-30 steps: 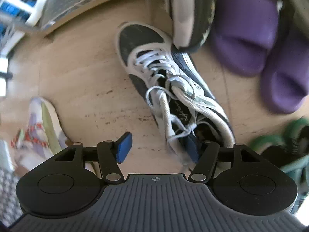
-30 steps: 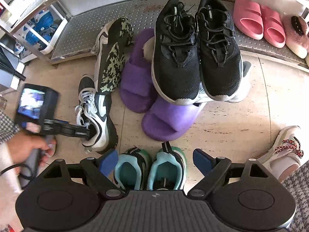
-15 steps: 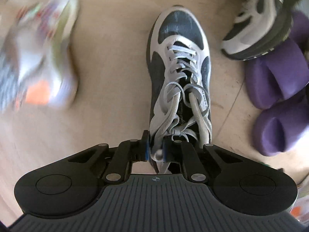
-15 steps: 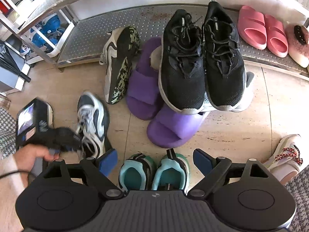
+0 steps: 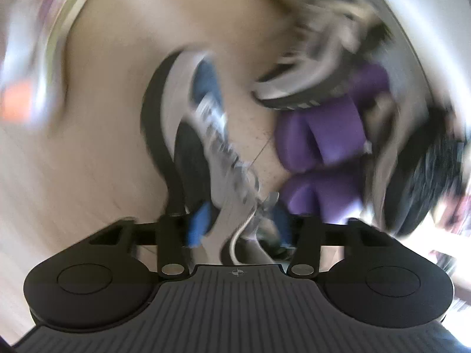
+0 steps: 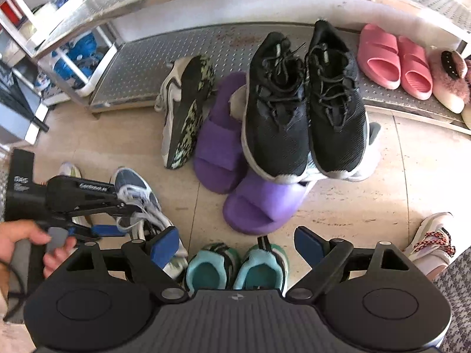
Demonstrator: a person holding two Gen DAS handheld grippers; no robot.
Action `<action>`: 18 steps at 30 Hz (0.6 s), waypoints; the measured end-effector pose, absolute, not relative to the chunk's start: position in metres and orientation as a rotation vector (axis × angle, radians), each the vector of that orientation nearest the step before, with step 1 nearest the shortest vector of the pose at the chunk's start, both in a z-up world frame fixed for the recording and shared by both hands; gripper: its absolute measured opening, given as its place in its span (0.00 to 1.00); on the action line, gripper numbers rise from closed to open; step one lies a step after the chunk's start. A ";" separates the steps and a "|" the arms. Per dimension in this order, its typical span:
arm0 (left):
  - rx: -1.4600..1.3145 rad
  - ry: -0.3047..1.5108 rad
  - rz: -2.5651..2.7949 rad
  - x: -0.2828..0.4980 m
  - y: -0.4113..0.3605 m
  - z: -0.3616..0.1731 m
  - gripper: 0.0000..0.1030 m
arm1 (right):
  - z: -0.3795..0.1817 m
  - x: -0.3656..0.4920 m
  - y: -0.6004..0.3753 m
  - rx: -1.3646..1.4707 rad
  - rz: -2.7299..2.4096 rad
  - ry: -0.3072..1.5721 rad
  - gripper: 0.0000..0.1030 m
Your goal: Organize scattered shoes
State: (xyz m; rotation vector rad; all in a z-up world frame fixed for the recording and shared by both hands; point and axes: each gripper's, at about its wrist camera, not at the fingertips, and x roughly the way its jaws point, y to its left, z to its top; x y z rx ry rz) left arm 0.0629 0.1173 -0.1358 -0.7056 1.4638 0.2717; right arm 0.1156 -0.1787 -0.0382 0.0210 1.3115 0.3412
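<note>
A grey, white and dark blue sneaker (image 5: 206,135) lies tilted on the beige floor, heavily blurred in the left wrist view. Its heel end and laces sit between the blue pads of my left gripper (image 5: 240,222), whose jaws are opening and stand wide apart. The right wrist view shows that gripper (image 6: 117,219) held by a hand (image 6: 20,241) over the same sneaker (image 6: 135,194). My right gripper (image 6: 237,245) hangs open above a pair of teal shoes (image 6: 235,267), nothing between its pads.
A pile holds two purple slides (image 6: 226,150), two black sneakers (image 6: 306,111) and an upturned sneaker (image 6: 188,108) against a low metal shelf (image 6: 141,67). Pink slides (image 6: 394,58) sit on that shelf. A white sneaker (image 6: 429,244) lies right.
My left gripper shut on the sneaker's laces half a second ago and has since spread wide. It rose and rolled, and the sneaker now shows tilted on its side. The right gripper stayed put.
</note>
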 end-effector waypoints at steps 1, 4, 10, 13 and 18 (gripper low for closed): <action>-0.566 1.520 0.246 0.067 0.111 -0.132 0.73 | -0.037 0.117 -0.178 0.024 0.342 1.310 0.84; -0.303 1.549 0.180 0.068 0.102 -0.128 0.73 | -0.036 0.118 -0.177 0.030 0.344 1.309 0.84; 0.375 1.530 -0.137 0.068 0.067 -0.128 0.72 | -0.037 0.120 -0.175 0.042 0.363 1.326 0.84; 0.636 1.498 -0.356 0.054 0.049 -0.136 0.67 | -0.039 0.119 -0.175 0.037 0.367 1.339 0.84; 0.934 1.412 -0.707 0.019 0.024 -0.156 0.58 | -0.042 0.120 -0.173 0.025 0.369 1.351 0.84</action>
